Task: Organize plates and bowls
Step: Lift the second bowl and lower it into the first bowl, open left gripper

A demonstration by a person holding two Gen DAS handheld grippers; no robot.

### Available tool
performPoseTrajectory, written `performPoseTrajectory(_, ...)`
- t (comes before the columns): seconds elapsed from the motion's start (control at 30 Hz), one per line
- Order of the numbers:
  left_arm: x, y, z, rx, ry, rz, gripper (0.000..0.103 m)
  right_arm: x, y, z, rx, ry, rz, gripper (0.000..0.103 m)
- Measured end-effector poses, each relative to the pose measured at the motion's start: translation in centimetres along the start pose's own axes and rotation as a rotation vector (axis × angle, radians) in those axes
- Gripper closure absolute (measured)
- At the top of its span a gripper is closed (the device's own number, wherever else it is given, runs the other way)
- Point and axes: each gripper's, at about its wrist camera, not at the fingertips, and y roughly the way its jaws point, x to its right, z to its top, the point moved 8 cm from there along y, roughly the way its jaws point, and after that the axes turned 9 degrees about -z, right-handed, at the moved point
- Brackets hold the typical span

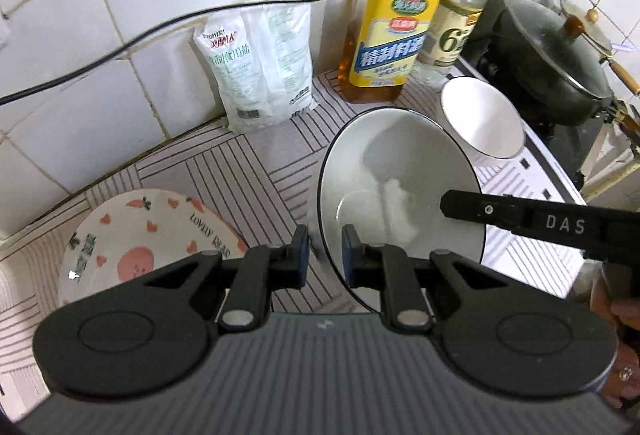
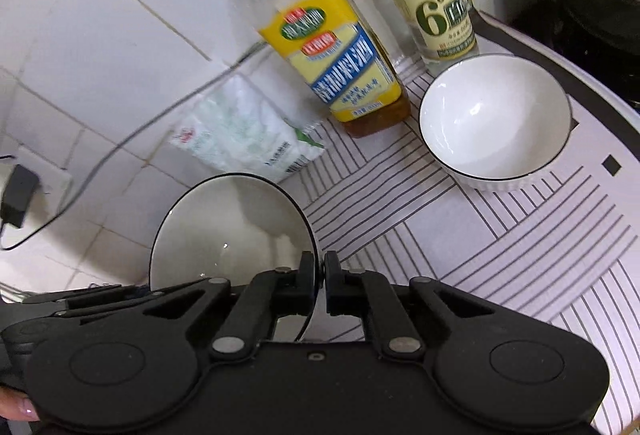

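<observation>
A large white bowl with a black rim [image 1: 400, 171] hangs tilted above the striped mat, held between both grippers. My left gripper [image 1: 325, 255] is shut on its near rim. My right gripper [image 2: 320, 275] is shut on the opposite rim of the same bowl [image 2: 232, 227], and one of its black fingers [image 1: 472, 209] reaches in from the right in the left wrist view. A smaller white bowl [image 1: 484, 119] [image 2: 496, 123] stands upright on the mat by the bottles. A plate with pink hearts and lettering [image 1: 152, 247] lies flat at the left, partly hidden by my left gripper.
Against the tiled wall stand a yellow-labelled cooking wine bottle [image 1: 384, 47], a clear vinegar bottle [image 1: 456, 23] and a salt bag [image 1: 264, 63]. A dark wok with a glass lid [image 1: 552, 47] sits on the stove at the right. A black cable [image 1: 120, 51] runs along the wall.
</observation>
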Motion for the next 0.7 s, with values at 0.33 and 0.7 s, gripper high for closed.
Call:
performPoseTrajectory(0.33, 3.3, -4.2, -3.5, 0.016, 0.028, 0.011, 0.088, -1.0, -6.5, -1.8, 0.072, -0.067, 0.033, 0.093)
performPoseTrajectory(0.7, 4.1, -2.8, -7.7, -0.091, -0.021, 0.006, 0.087, 0.0, -7.8, -5.3, 0.094, -0.147, -0.005, 0.093)
